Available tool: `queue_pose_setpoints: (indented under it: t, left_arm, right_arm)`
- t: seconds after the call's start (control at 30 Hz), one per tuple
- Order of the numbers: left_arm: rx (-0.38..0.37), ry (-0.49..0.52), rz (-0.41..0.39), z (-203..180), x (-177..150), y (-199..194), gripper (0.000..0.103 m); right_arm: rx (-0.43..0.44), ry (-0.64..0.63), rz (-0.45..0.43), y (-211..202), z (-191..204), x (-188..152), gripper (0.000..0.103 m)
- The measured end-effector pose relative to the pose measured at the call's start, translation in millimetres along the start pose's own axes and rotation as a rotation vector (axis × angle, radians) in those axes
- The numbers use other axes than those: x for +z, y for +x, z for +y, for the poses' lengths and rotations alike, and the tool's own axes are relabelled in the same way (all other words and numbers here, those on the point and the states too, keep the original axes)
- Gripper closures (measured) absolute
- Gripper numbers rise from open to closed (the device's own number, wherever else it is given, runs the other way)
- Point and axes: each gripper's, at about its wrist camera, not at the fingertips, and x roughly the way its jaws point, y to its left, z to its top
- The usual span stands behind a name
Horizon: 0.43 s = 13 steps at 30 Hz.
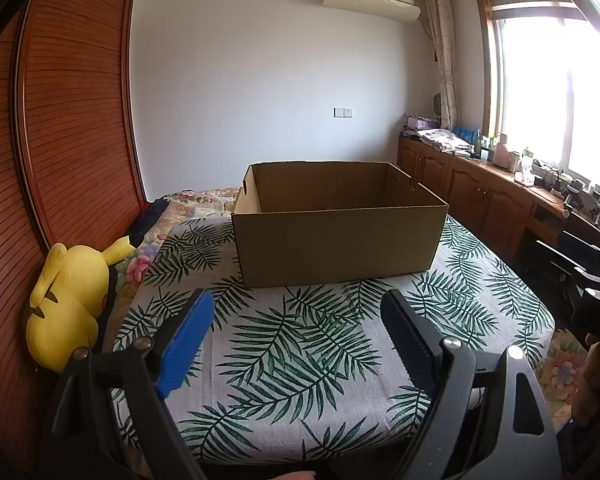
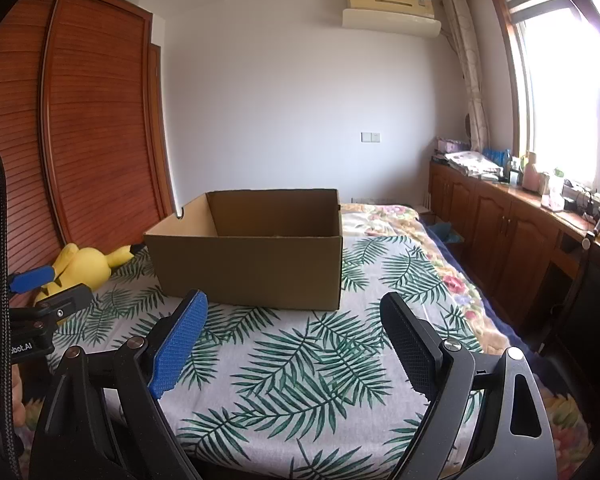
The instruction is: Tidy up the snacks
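An open brown cardboard box (image 1: 336, 248) stands on a leaf-print cloth (image 1: 296, 344) on the bed; it also shows in the right wrist view (image 2: 252, 268). Its inside floor is mostly hidden. No snacks are visible. My left gripper (image 1: 298, 308) is open and empty, held above the cloth in front of the box. My right gripper (image 2: 294, 308) is open and empty, also in front of the box. The left gripper shows at the left edge of the right wrist view (image 2: 40, 284). The right gripper's body shows at the right edge of the left wrist view (image 1: 596, 300).
A yellow Pikachu plush (image 1: 68, 304) lies at the bed's left edge against a wooden wardrobe (image 1: 72, 120). Wooden cabinets (image 1: 480, 192) with clutter line the right wall under the window. A floral bedsheet (image 2: 404, 240) extends beyond the cloth.
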Motion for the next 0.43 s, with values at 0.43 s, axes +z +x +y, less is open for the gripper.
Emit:
queue_pose_setpoints:
  t: [0.43]
  left_arm:
    - [-0.002, 0.001, 0.002, 0.5, -1.4, 1.3, 0.017]
  right_arm:
    - [0.004, 0.000, 0.000, -0.9, -0.9, 0.4, 0.013]
